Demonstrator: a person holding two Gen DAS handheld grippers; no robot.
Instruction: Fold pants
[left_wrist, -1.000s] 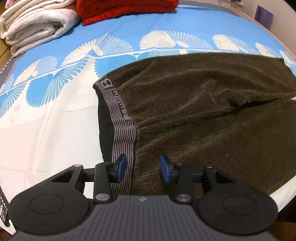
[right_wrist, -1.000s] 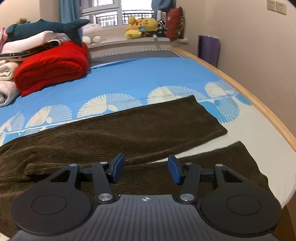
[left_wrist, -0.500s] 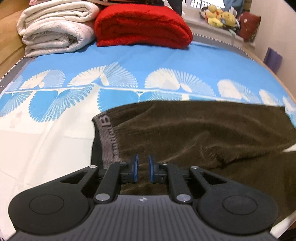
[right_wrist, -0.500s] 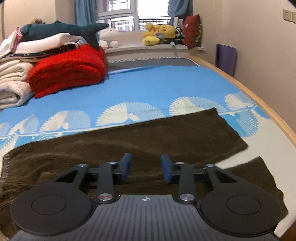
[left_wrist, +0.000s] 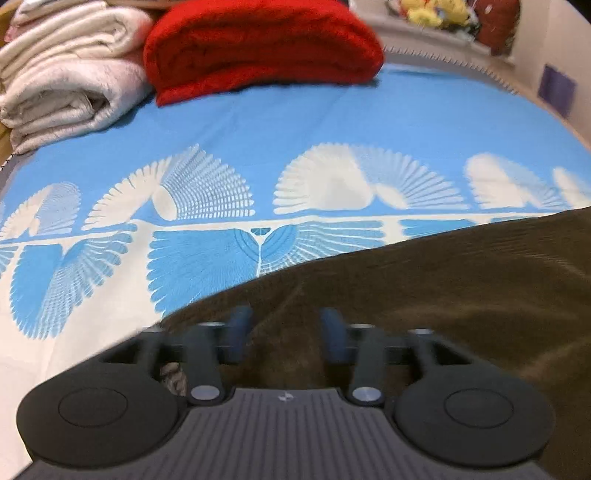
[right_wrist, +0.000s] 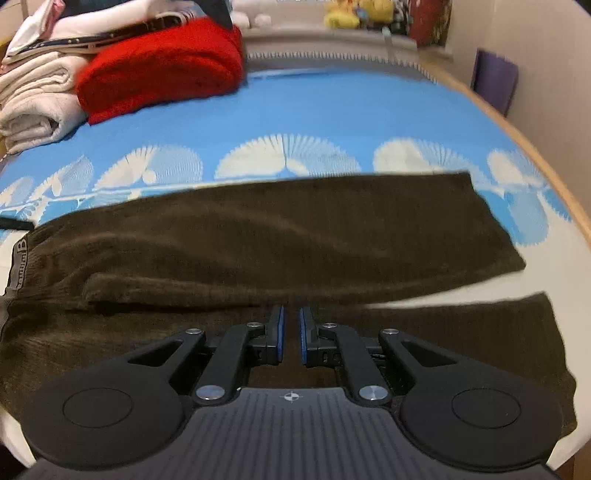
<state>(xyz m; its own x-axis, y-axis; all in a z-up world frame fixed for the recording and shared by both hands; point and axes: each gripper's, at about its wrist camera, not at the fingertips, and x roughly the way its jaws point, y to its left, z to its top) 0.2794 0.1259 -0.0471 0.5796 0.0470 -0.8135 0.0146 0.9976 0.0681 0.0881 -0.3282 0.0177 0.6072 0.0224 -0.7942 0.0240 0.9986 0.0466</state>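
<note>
Dark brown corduroy pants (right_wrist: 295, 236) lie spread across the bed, waistband with grey lettered elastic (right_wrist: 20, 266) at the left, two legs running right. My right gripper (right_wrist: 291, 332) sits low over the near leg with its blue pads almost together; whether cloth is between them is hidden. In the left wrist view the pants (left_wrist: 461, 295) fill the lower right. My left gripper (left_wrist: 282, 332) is over the cloth near the waist with its pads apart, blurred by motion.
A folded red blanket (left_wrist: 258, 48) and a cream rolled quilt (left_wrist: 66, 85) lie at the head of the blue-and-white sheet (left_wrist: 295, 129). The wooden bed edge (right_wrist: 535, 158) runs along the right. Plush toys (right_wrist: 354, 14) sit on the sill.
My left gripper closed half a second ago and now stands open again, moved forward over the waist. My right gripper has closed from wide open to nearly shut over the near leg.
</note>
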